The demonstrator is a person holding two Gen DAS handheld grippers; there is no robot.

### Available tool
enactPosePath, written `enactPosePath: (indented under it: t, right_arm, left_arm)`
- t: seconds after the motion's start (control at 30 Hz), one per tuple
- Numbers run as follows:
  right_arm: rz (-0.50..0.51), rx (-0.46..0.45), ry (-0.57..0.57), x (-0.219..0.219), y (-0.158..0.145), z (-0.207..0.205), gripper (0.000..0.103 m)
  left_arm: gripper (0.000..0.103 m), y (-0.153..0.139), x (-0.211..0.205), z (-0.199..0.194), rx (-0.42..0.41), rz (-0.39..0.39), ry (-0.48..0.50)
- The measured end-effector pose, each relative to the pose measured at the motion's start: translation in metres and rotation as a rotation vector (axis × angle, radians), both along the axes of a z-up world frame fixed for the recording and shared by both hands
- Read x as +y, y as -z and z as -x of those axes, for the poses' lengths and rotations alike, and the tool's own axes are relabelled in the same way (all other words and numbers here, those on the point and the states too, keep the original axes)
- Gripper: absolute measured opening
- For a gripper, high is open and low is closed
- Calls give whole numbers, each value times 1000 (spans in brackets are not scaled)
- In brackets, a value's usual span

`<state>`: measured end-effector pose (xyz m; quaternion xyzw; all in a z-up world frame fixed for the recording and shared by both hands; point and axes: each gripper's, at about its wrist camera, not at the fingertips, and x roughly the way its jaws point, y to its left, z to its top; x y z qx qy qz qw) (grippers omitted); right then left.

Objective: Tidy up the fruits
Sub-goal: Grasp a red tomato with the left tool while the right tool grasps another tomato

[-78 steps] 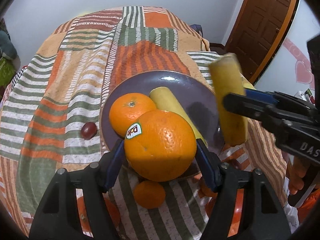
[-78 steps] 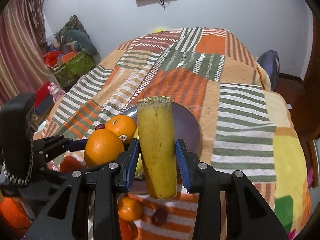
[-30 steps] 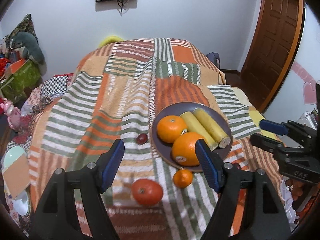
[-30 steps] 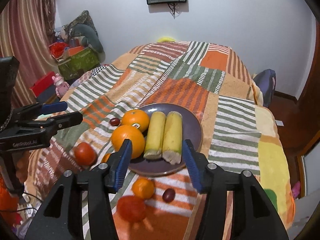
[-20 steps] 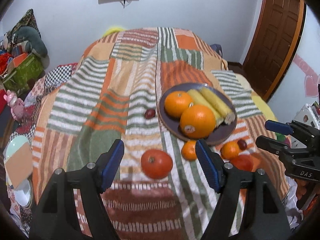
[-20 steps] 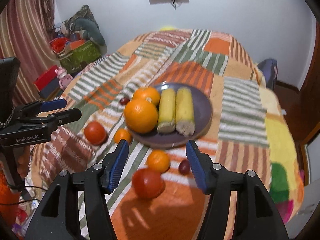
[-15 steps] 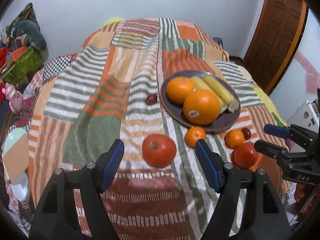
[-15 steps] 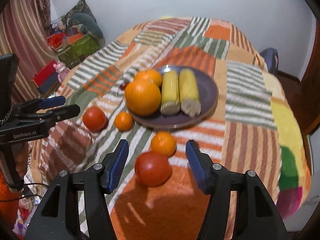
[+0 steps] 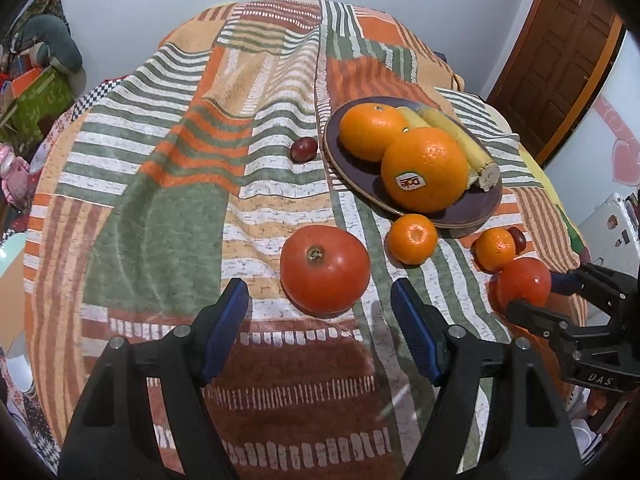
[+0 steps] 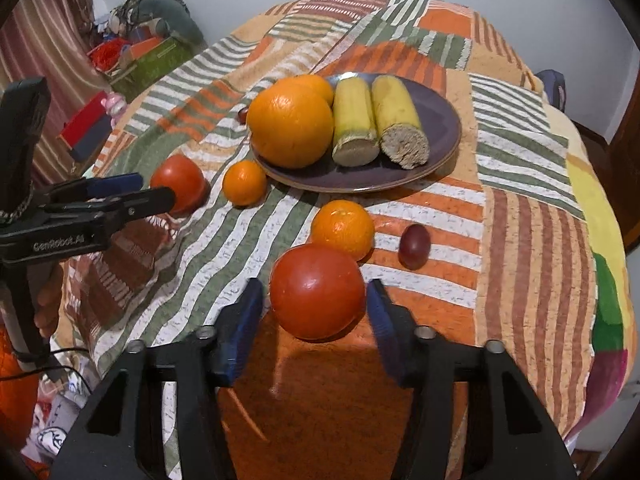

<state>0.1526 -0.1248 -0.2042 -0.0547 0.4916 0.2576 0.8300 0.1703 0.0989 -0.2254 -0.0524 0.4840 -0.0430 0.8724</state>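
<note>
Both grippers have dropped closer to the bedspread [image 9: 168, 208]. The left gripper [image 9: 320, 312], jaws spread, faces one tomato [image 9: 325, 270]; the right gripper [image 10: 315, 307], jaws spread, flanks the other tomato [image 10: 317, 291] without gripping. Oranges and bananas lie on the plate [image 10: 440, 120] beyond, near the bedspread's right edge.

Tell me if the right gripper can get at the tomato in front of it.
Probably yes: the right gripper is open, its jaws flank the tomato, and nothing lies between them.
</note>
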Motion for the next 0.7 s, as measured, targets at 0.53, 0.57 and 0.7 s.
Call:
enactPosePath:
  t: [0.53, 0.57, 0.7]
  right_arm:
    - [-60, -21, 23, -18, -14, -3, 43]
    - [-65, -23, 29, -20, -15, -4, 43]
    - [-82, -29, 45, -26, -19, -9, 43]
  left_arm:
    - [63, 13, 2, -25, 16, 17, -17]
    - [58, 13, 2, -25, 15, 23, -13]
    - [51, 10, -2, -25, 16, 15, 1]
